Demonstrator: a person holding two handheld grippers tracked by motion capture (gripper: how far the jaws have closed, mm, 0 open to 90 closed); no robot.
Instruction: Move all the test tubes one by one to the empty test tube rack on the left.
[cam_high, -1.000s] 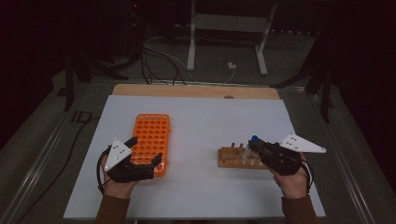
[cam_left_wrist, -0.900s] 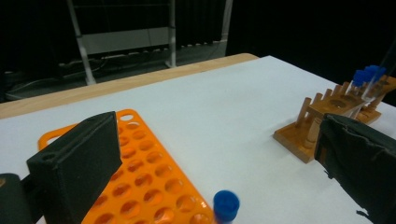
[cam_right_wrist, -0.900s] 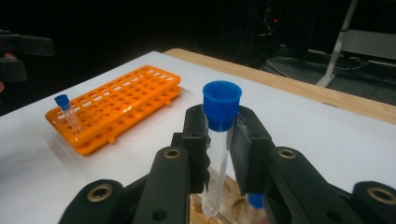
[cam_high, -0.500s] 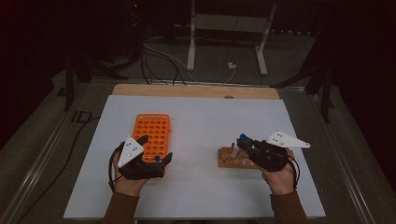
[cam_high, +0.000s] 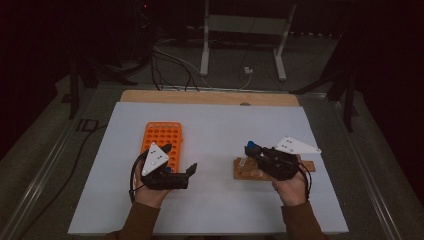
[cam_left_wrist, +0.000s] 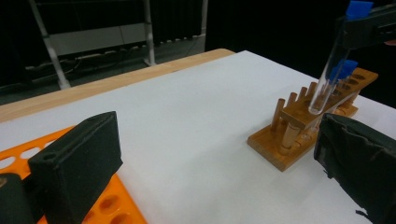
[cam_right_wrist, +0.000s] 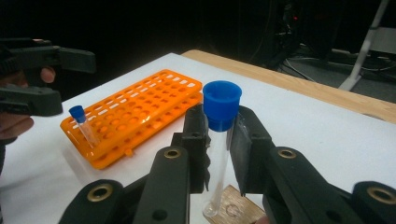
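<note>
Right claw (cam_right_wrist: 219, 140) is clamped just under the blue cap of a clear, light, slippery, fragile plastic tube (cam_right_wrist: 218, 163); left claw (cam_high: 181, 159) gapes empty.

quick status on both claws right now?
Left claw: open, nothing between its jaws.
Right claw: shut on a blue-capped tube.

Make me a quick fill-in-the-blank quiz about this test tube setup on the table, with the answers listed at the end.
1. The right gripper is shut on a test tube with a ____ cap.
2. The brown rack under that tube is made of ____.
3. The plastic rack with the other capped tube in it is coloured ____.
4. The left gripper has its jaws ____.

Missing words: blue; wood; orange; open
</note>
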